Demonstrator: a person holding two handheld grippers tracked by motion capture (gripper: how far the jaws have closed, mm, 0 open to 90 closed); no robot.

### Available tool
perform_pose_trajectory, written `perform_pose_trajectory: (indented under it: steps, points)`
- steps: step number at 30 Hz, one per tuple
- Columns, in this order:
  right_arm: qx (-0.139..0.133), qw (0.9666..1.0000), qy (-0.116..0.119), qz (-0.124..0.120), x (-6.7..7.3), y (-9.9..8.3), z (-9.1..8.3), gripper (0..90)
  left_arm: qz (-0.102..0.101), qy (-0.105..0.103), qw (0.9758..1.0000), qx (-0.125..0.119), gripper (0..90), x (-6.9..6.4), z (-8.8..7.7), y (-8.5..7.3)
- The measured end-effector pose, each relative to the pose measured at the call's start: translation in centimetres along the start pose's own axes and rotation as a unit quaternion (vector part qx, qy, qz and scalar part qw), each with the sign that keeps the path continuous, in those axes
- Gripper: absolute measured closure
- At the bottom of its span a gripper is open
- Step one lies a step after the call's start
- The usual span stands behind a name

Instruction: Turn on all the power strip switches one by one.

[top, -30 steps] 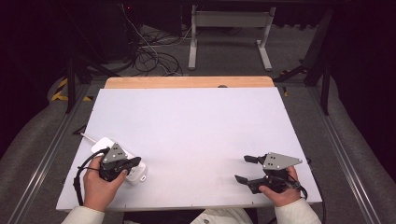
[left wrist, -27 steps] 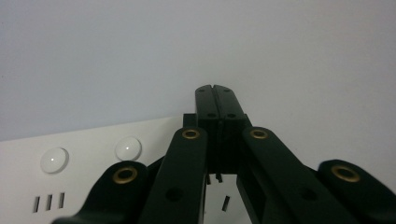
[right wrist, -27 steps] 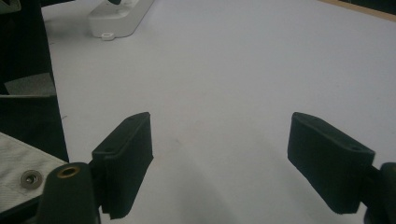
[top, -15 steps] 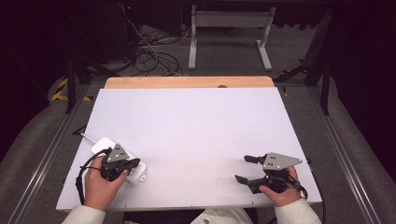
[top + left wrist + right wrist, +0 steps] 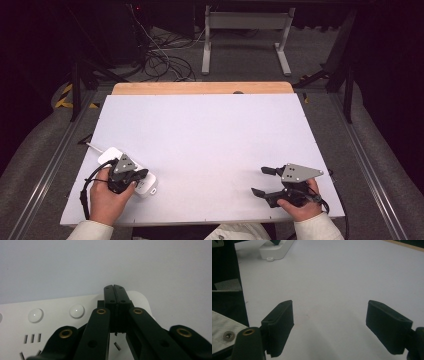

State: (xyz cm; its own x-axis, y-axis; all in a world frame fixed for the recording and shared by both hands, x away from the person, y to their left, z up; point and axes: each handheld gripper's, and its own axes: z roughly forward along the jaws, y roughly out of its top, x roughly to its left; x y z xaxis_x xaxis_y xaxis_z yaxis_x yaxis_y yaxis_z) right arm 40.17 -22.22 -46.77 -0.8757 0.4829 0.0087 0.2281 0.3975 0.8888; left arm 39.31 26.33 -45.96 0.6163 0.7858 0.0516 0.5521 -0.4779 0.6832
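Nothing has moved since the earlier frames: the flat white plastic power strip (image 5: 135,176) lies at the near left edge of the white table (image 5: 210,135). Over it rests the left claw (image 5: 115,291), jaws pressed together and empty. Well apart, near the right edge, the right claw (image 5: 339,323) stands wide apart above bare table.

A white board (image 5: 210,150) covers the tabletop, leaving a strip of bare wood (image 5: 200,88) exposed along its 12 o'clock edge. On the floor beyond — toward 11 o'clock — lies a tangle of cables (image 5: 165,62). A grey metal stand (image 5: 245,22) occupies the 12 o'clock position.
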Motion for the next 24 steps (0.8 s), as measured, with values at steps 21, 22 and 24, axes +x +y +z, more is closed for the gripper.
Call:
perform_pose_trajectory:
  steps: [21, 22, 24]
  points:
    - [0.0, 1.0, 0.001, 0.0, 0.0, 0.0, 0.0, 22.7, 0.02, 0.02, 0.9995, 0.012, 90.0, -1.0, 0.3, 0.1]
    - [-0.001, 1.0, 0.001, 0.0, 0.0, 0.0, 0.0, 22.7, 0.018, 0.021, 0.9995, 0.012, 90.0, -1.1, 0.3, 0.1]
    - [-0.001, 1.0, 0.001, 0.001, 0.0, 0.0, 0.0, 22.6, 0.015, 0.018, 0.9997, 0.007, 90.0, -1.0, 0.3, 0.0]
